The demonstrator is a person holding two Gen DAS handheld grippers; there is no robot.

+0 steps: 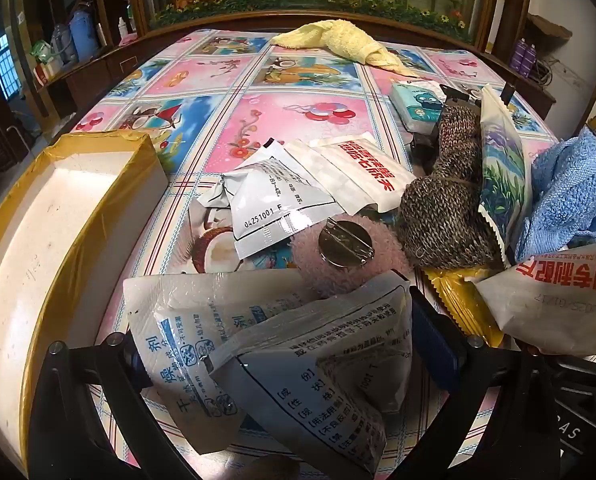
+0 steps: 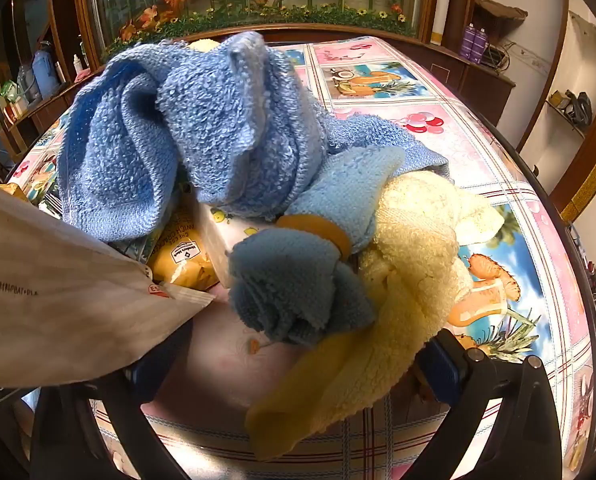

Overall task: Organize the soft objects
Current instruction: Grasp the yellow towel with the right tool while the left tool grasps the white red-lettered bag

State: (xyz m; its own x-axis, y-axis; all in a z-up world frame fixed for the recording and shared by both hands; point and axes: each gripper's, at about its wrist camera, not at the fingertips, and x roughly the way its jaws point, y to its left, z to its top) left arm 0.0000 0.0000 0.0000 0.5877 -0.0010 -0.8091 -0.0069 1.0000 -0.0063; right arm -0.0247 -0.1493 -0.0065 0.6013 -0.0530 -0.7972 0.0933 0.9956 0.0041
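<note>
Left gripper [image 1: 274,364] spread wide, two white printed sachets [image 1: 298,360] lying loose between its fingers on the patterned desk [image 1: 258,120]. White open box with yellow taped rim [image 1: 58,216] to the left. Ahead: another grey-white sachet [image 1: 266,204], a pink fluffy item with a round metal disc [image 1: 344,248], a brown knitted piece [image 1: 446,208], a blue towel [image 1: 566,196] at right, a yellow towel [image 1: 338,42] at the far edge.

Right gripper [image 2: 298,364] released, fingers apart around a yellow towel [image 2: 398,272] and a blue cloth bundle with an orange band [image 2: 298,280]. Larger blue towel [image 2: 194,128] heaped behind, over a yellow cracker packet [image 2: 184,260]. White printed pouch [image 2: 58,288] at left.
</note>
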